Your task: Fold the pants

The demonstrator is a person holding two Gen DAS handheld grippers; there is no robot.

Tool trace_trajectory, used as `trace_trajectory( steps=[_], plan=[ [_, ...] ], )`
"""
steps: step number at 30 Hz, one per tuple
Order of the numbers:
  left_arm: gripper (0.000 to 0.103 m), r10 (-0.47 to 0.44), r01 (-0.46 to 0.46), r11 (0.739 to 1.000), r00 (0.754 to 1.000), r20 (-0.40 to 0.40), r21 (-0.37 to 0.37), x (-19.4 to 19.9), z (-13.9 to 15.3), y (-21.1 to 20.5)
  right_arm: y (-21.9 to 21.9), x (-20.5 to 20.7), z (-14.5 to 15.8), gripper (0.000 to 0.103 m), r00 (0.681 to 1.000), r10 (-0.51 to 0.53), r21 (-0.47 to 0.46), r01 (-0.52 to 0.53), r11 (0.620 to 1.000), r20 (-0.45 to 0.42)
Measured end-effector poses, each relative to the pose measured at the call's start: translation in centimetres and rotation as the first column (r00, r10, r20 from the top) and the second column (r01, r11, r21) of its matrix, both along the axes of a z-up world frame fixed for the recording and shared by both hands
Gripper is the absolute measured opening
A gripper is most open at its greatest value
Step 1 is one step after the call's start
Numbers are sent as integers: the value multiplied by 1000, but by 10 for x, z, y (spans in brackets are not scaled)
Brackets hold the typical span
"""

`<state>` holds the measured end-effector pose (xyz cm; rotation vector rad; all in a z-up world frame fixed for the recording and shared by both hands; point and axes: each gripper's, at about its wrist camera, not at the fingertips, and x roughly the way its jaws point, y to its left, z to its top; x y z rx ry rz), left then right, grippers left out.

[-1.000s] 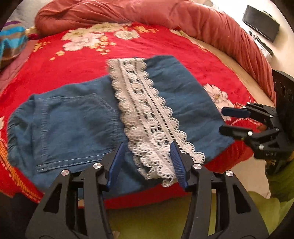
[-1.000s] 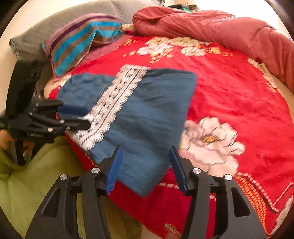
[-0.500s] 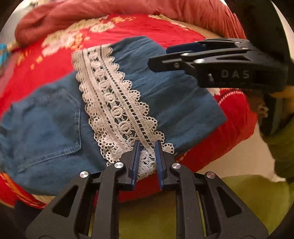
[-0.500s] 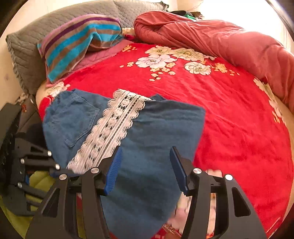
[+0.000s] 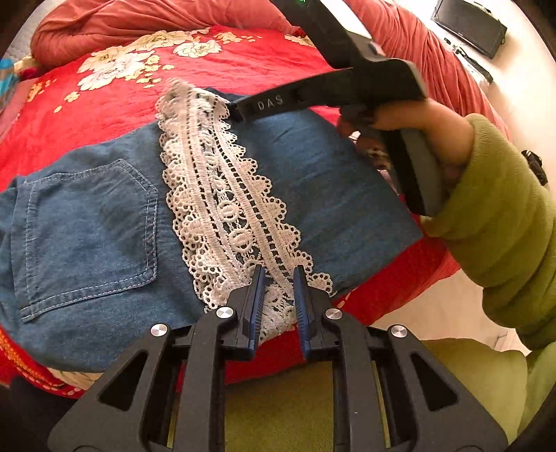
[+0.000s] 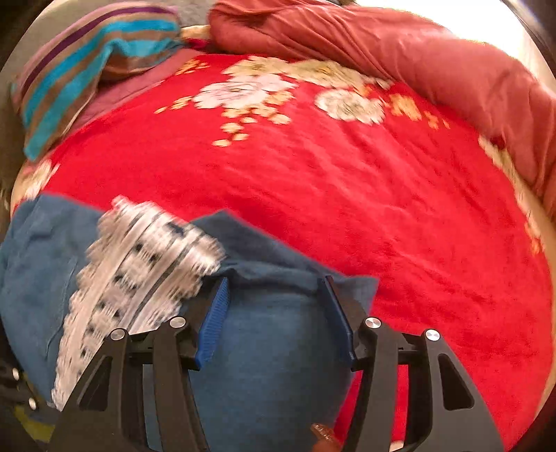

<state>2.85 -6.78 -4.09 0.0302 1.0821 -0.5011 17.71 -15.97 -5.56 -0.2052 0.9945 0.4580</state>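
Note:
Blue denim pants (image 5: 87, 222) with a white lace hem (image 5: 222, 208) lie folded on the red bed; they also show in the right wrist view (image 6: 271, 347). My left gripper (image 5: 277, 274) is shut on the near end of the lace at the bed's front edge. My right gripper (image 6: 274, 285) is open, its fingers resting on the denim at the fold's far edge beside the lace (image 6: 139, 271). In the left wrist view the right gripper (image 5: 239, 107) reaches over the pants to the far end of the lace.
A red floral bedspread (image 6: 347, 191) covers the bed. A rolled rust-red duvet (image 6: 417, 52) lies along the back and right. A striped pillow (image 6: 87, 59) is at the back left. A dark box (image 5: 469, 27) sits off the bed.
My left gripper closed on the lace end about half a second ago and stays there. My right gripper moved across the pants to the far edge, lifting the lace slightly.

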Motion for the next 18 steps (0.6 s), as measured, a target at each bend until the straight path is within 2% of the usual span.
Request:
trace_trajectory(
  steps=[9,11,15,18],
  plan=[
    [11,0,0,1000,1000,-5,-16,3,-2,2,-4,2,0,53,1000,-27,37,27,999,4],
    [11,-1,1,1000,1000,-4,-13,4,-2,3,-8,-3,6,56,999,-40,50,40,998,14],
    [11,-4,4,1000,1000,11,7,1,0,0,-18,-21,25,72,997,-56,101,51,994,51],
    [16,-4,3,1000,999,32,20,-3,5,-3,-26,-37,37,80,997,-49,138,40,990,67]
  ],
)
